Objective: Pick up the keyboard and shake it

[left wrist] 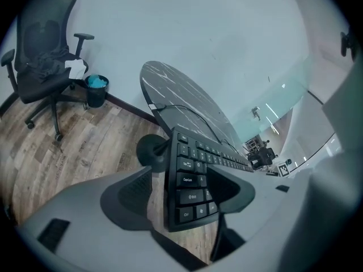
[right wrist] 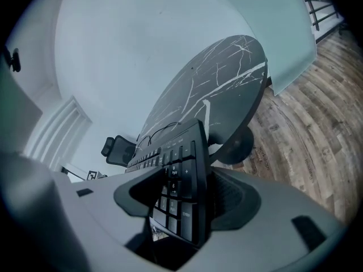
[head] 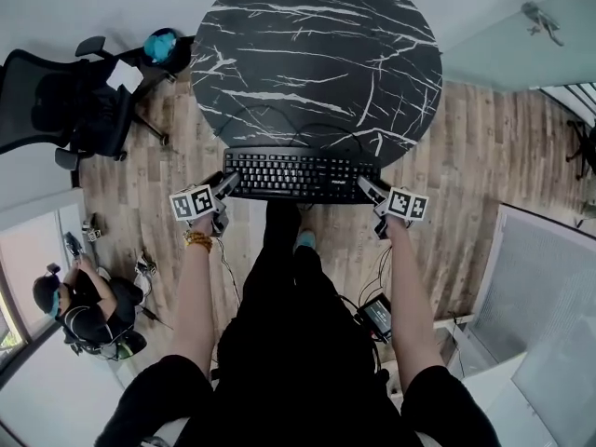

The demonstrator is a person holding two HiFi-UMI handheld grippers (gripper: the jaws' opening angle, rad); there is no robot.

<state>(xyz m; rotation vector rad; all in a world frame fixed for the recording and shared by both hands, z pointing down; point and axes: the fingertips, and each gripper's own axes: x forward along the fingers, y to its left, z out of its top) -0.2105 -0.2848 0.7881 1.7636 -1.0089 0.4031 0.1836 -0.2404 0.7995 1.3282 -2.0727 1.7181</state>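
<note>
The keyboard [head: 298,173] lies across the near edge of the round table [head: 317,54], both ends overhanging; the left tool [head: 226,184] straddles its left end, the right tool [head: 369,190] its right end; both stand spread, one jaw over the keys and one beneath; floor shows between the left tool's under pad [left wrist: 127,194] and the keyboard, so nothing is pinched. I judge this the grasping step; next, both tools must close evenly on the ends before any lift.
</note>
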